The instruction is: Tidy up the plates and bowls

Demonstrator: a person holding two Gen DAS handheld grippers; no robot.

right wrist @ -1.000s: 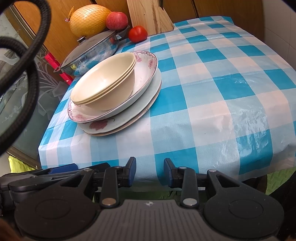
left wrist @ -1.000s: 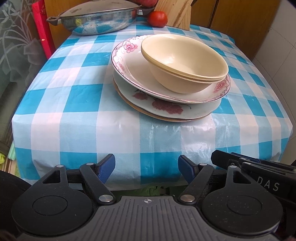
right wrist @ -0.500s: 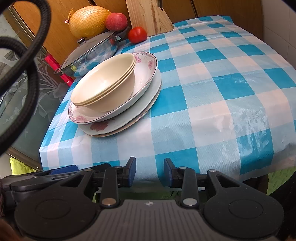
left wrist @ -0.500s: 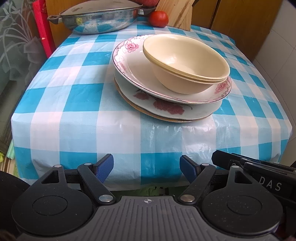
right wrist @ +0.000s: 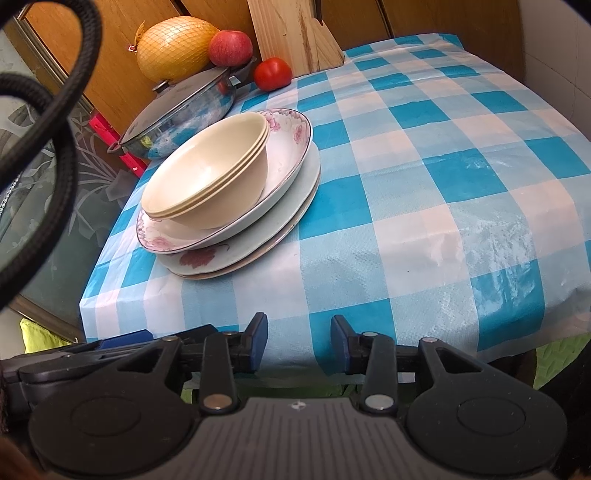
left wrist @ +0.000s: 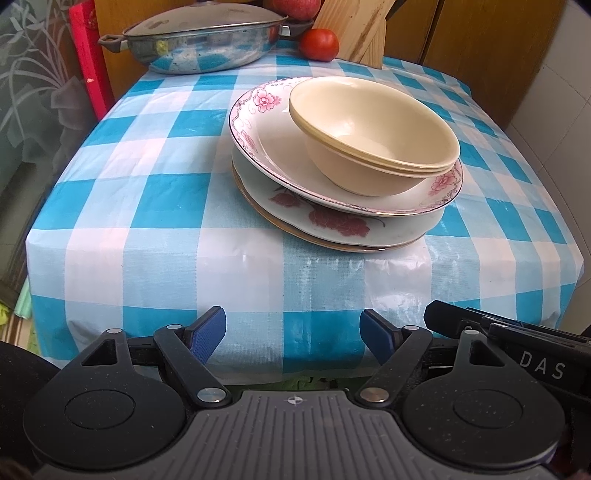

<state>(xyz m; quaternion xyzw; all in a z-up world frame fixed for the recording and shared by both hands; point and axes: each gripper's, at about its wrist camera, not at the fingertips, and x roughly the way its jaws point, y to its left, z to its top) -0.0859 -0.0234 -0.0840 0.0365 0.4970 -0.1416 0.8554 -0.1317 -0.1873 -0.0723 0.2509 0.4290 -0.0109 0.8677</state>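
Observation:
Nested cream bowls sit in a deep pink-flowered plate. That plate rests on a pale plate with red flowers, with a gold-rimmed plate edge showing beneath. The stack stands mid-table on a blue-checked cloth. My left gripper hangs open before the table's front edge, short of the stack, with nothing between its fingers. My right gripper is to the right of the stack, also off the front edge. Its jaws are opening and hold nothing.
At the back stand a lidded steel pan, a tomato, a wooden block, a netted pomelo and an apple. A red board leans at the left. A black cable loops across the right view.
The right gripper's jaws stand slightly wider apart than before. Neither hand has shifted, and the stack has not moved.

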